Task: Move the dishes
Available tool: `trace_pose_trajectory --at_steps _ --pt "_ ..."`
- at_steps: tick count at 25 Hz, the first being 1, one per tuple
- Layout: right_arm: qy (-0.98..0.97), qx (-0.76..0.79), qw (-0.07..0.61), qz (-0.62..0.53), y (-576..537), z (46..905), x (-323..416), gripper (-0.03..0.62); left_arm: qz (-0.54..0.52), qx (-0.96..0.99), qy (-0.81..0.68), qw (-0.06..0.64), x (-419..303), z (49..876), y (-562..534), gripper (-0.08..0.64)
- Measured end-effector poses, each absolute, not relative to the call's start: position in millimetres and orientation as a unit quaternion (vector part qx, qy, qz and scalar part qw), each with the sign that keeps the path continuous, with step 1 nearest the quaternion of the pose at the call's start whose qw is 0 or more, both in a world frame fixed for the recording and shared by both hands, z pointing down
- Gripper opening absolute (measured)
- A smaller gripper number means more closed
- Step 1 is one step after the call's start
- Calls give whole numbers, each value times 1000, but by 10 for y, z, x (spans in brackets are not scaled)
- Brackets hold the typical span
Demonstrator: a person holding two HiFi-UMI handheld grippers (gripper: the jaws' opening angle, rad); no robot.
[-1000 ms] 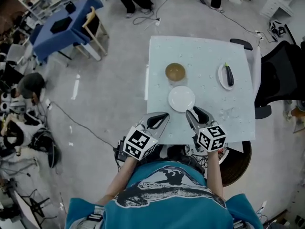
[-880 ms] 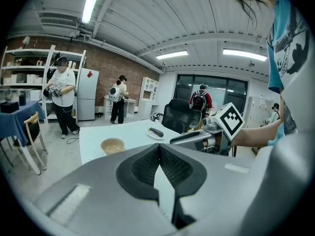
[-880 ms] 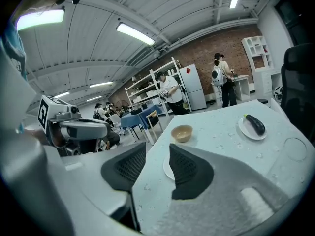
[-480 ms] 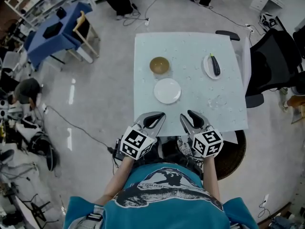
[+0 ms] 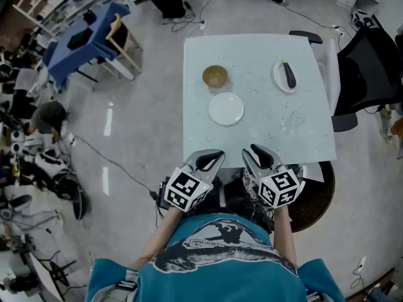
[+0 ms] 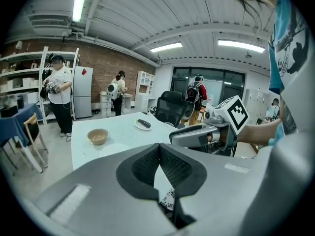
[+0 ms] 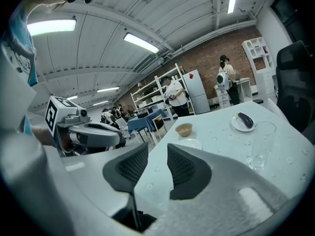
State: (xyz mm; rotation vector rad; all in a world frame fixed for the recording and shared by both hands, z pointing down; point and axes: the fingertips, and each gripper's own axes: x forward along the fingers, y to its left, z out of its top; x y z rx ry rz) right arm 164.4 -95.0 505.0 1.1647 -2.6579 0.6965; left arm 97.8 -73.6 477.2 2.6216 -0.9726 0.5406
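Note:
On the pale table (image 5: 258, 143) stand a tan bowl (image 5: 215, 76), an empty white plate (image 5: 226, 108) just in front of it, and a small plate holding a dark eggplant (image 5: 286, 75) at the far right. My left gripper (image 5: 217, 156) hovers at the table's near edge, shut with nothing in it. My right gripper (image 5: 250, 151) is beside it, open and empty. Both are well short of the dishes. In the left gripper view the bowl (image 6: 98, 136) and the eggplant plate (image 6: 143, 124) lie ahead. The right gripper view shows the bowl (image 7: 184, 129) and the white plate (image 7: 189, 144).
A clear glass (image 5: 293, 119) stands at the table's right side, also seen as the glass (image 7: 258, 149) close by. A black office chair (image 5: 368, 68) is right of the table. A blue table with a wooden chair (image 5: 123, 39) stands far left. People stand further off.
Both grippers have drawn back from the white plate towards the table's near edge. The dishes have stayed put on the table.

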Motion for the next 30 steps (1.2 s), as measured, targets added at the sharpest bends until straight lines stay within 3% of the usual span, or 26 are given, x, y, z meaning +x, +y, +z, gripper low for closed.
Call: trace_pose_trajectory --at_steps 13,22,30 --pt "-882 420 55 207 -724 4922 1310 77 184 924 -313 119 689 4656 -517 14" --pt "-877 431 66 203 -357 4898 867 3 179 925 -310 127 207 4697 -152 14" --pt "-863 458 63 203 -196 4880 767 2 146 931 -315 108 -2 4609 9 14"
